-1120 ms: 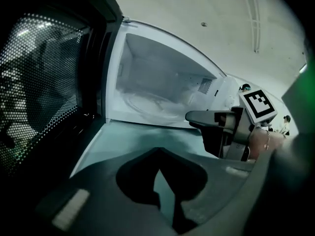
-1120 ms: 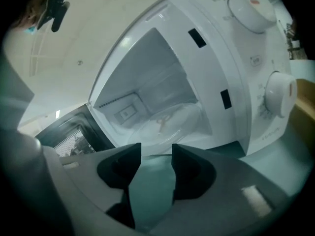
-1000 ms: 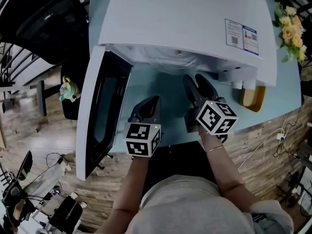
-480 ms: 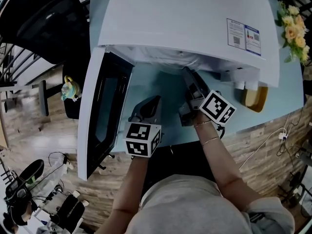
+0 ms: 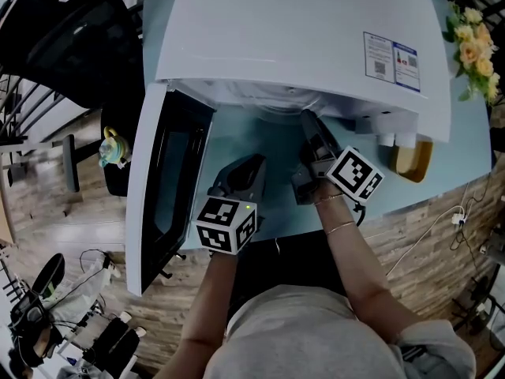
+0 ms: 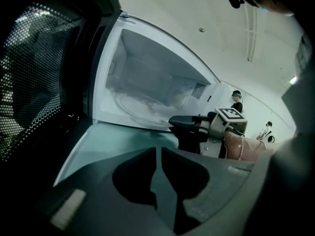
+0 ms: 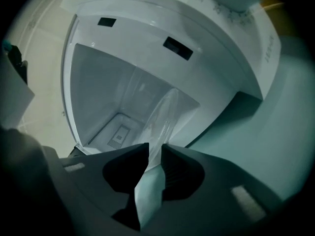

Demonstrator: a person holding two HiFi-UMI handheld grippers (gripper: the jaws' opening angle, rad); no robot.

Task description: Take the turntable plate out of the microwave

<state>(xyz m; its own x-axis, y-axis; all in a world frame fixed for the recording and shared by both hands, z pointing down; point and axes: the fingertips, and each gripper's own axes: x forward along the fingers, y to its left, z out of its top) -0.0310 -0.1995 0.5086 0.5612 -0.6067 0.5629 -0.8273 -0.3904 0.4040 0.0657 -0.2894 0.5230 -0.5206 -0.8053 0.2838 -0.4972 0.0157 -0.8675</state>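
Note:
The white microwave [image 5: 292,30] stands on the pale blue table [image 5: 272,208] with its door [image 5: 170,188] swung open to the left. The clear glass turntable plate [image 5: 288,101] lies on the cavity floor; its rim shows at the opening. My right gripper [image 5: 309,122] reaches to the cavity mouth. In the right gripper view, the plate's rim [image 7: 162,114] runs between the jaws of my right gripper [image 7: 155,154], which is shut on it. My left gripper [image 5: 251,164] hovers over the table before the door, shut and empty [image 6: 158,154]. The left gripper view shows the plate [image 6: 140,104] and the right gripper [image 6: 179,121].
The open door blocks the left side. A brown object [image 5: 410,158] and yellow flowers [image 5: 473,50] are at the right of the microwave. A black chair [image 5: 71,30] and a small teapot [image 5: 110,143] lie off the table's left.
My right gripper has moved forward from the table to the microwave's mouth, and its jaws, spread one second ago, have come together on the plate's rim. The left gripper has barely shifted.

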